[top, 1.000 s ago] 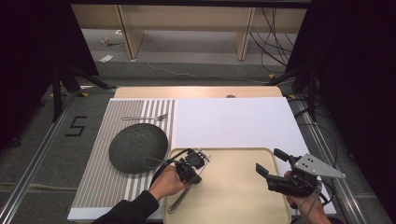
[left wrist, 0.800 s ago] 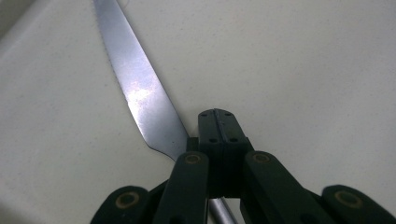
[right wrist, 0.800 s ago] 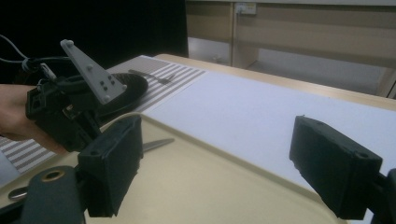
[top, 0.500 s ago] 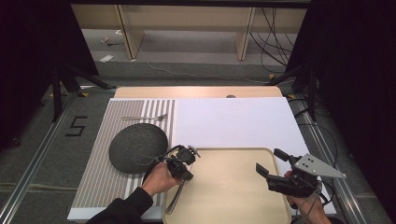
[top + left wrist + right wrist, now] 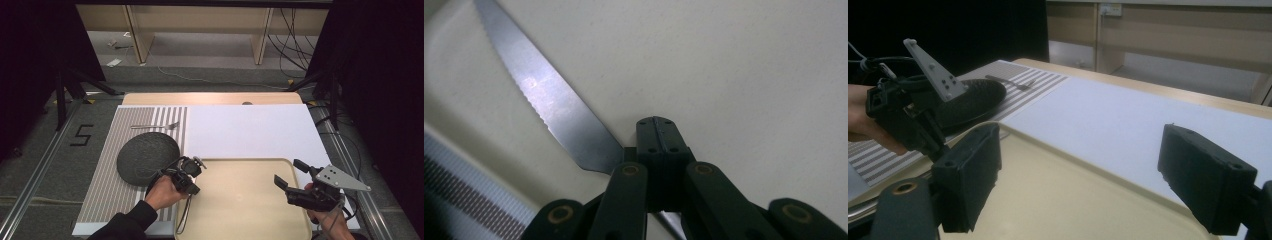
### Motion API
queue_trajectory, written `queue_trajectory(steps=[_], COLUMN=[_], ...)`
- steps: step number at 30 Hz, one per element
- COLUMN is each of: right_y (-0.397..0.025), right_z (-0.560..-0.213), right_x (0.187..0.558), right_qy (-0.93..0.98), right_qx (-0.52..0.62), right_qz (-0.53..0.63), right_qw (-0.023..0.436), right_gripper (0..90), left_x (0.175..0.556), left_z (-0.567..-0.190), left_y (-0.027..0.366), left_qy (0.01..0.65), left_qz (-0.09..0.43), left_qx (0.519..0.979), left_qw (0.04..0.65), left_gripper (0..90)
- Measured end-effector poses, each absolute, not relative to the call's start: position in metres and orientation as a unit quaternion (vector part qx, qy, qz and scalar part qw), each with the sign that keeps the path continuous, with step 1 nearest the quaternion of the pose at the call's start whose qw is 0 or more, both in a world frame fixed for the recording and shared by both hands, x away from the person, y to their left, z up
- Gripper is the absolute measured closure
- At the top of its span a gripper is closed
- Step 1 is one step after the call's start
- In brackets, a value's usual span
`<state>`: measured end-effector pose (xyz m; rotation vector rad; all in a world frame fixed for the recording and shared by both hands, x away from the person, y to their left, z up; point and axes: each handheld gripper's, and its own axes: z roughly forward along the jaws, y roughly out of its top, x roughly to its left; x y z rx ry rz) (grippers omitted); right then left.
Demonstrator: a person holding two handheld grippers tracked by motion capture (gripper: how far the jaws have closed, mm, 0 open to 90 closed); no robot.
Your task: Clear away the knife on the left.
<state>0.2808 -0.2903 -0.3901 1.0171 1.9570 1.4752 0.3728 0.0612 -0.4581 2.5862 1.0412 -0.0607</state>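
The person's left hand (image 5: 162,192) is gripping the left gripper (image 5: 192,167), whose jaws are pressed together on a knife (image 5: 549,107) that is sticking out to their side. The right hand (image 5: 330,225) is holding the right gripper (image 5: 289,172) with its jaws standing wide apart, nothing between them.

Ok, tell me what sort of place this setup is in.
Probably a lab recording station staged as a dining setting. A beige plastic tray, a dark round woven placemat and a metal fork sit on a covered table, while black curtains, loose floor cables and a taped number five surround it.
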Motion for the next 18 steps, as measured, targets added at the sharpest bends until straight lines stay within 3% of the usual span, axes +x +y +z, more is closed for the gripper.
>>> queue_trajectory(steps=[13, 18], right_y=[-0.290, -0.290], right_z=[-0.390, -0.390], right_x=[0.281, 0.281], right_qy=[0.716, 0.716], right_qx=[0.372, 0.371], right_qz=[0.539, 0.539], right_qw=[0.242, 0.242], right_gripper=[18.5, 18.5], left_x=[0.366, 0.366], left_z=[-0.458, -0.455], left_y=[0.074, 0.078], left_qy=[0.370, 0.373], left_qz=[-0.024, -0.032], left_qx=[0.913, 0.908], left_qw=[0.173, 0.190], left_gripper=[89.2, 82.3])
